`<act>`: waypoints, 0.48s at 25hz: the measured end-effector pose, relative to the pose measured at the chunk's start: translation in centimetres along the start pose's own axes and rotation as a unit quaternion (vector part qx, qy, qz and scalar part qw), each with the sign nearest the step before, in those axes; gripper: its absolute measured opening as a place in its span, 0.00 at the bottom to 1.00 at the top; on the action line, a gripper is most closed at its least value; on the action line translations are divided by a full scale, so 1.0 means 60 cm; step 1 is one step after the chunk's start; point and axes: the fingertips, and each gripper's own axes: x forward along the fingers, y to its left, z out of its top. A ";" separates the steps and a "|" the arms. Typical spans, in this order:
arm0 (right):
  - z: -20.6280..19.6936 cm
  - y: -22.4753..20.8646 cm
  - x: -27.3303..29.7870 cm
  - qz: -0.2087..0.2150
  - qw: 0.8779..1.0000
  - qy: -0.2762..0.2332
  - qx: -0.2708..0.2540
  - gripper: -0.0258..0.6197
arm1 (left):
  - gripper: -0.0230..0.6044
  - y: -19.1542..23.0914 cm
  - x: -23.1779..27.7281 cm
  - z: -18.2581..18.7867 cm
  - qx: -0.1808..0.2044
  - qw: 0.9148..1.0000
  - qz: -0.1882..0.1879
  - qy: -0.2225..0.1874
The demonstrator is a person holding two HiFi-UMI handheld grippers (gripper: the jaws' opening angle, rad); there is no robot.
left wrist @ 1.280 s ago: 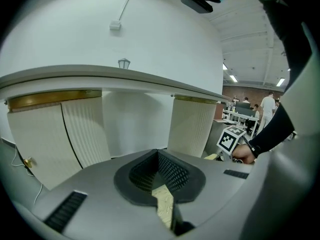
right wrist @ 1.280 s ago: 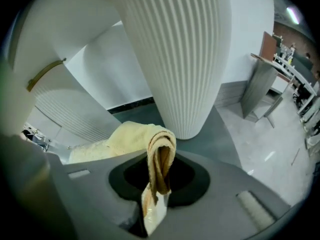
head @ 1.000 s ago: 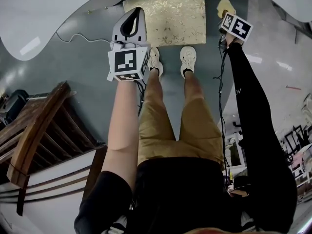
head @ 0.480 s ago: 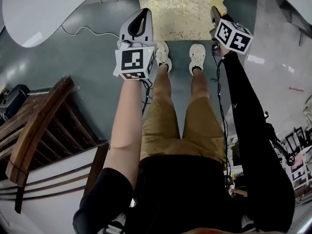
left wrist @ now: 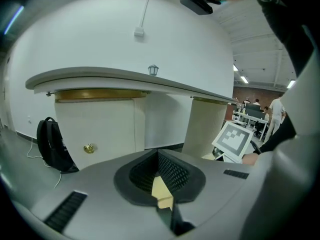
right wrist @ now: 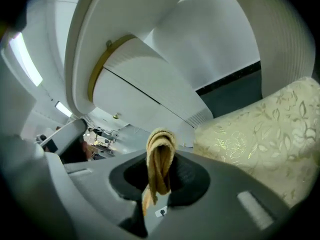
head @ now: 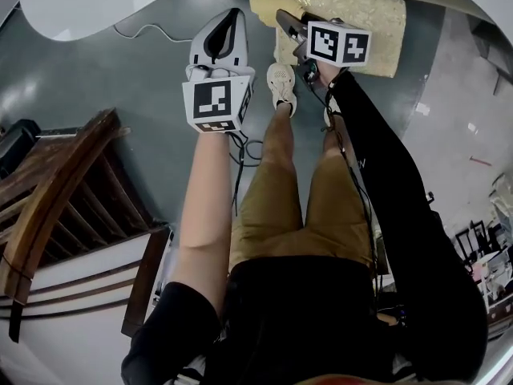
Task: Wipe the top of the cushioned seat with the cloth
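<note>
The cushioned seat [head: 357,18], covered in gold-patterned fabric, lies on the floor at the top of the head view, in front of the person's feet. My right gripper [head: 284,21] is shut on a yellow cloth [head: 263,2] and reaches over the seat's left end. In the right gripper view the cloth [right wrist: 160,161] hangs folded between the shut jaws of the right gripper [right wrist: 157,184], with the seat [right wrist: 265,139] close on the right. My left gripper [head: 227,24] is held apart over the grey floor, left of the seat, shut and holding nothing. The left gripper [left wrist: 162,186] faces a white cabinet.
A dark wooden chair [head: 48,207] stands at the left. A white curved tabletop [head: 88,2] overhangs the top left, with a cable [head: 152,32] on the floor below it. A black backpack [left wrist: 52,144] leans against the white cabinet. The person's shoe [head: 280,80] is just before the seat.
My right gripper has carried the cloth leftward, from the seat's right edge to its left end. The left gripper has hardly moved.
</note>
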 end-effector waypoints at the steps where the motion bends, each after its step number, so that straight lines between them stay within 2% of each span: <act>1: -0.007 -0.011 0.013 -0.017 1.000 0.009 0.004 0.13 | 0.04 0.007 -0.003 -0.004 -0.001 1.000 0.001 0.001; 5: -0.022 -0.098 0.013 -0.127 0.991 0.033 0.035 0.13 | 0.04 0.016 -0.006 -0.010 -0.007 1.000 0.001 0.002; 8: -0.018 -0.144 -0.018 -0.161 0.985 0.033 0.046 0.13 | 0.04 0.005 0.001 -0.007 -0.009 1.000 -0.005 0.000; 12: -0.010 -0.195 -0.078 -0.200 0.979 0.032 0.020 0.13 | 0.04 -0.029 0.017 0.003 -0.009 1.000 -0.021 -0.003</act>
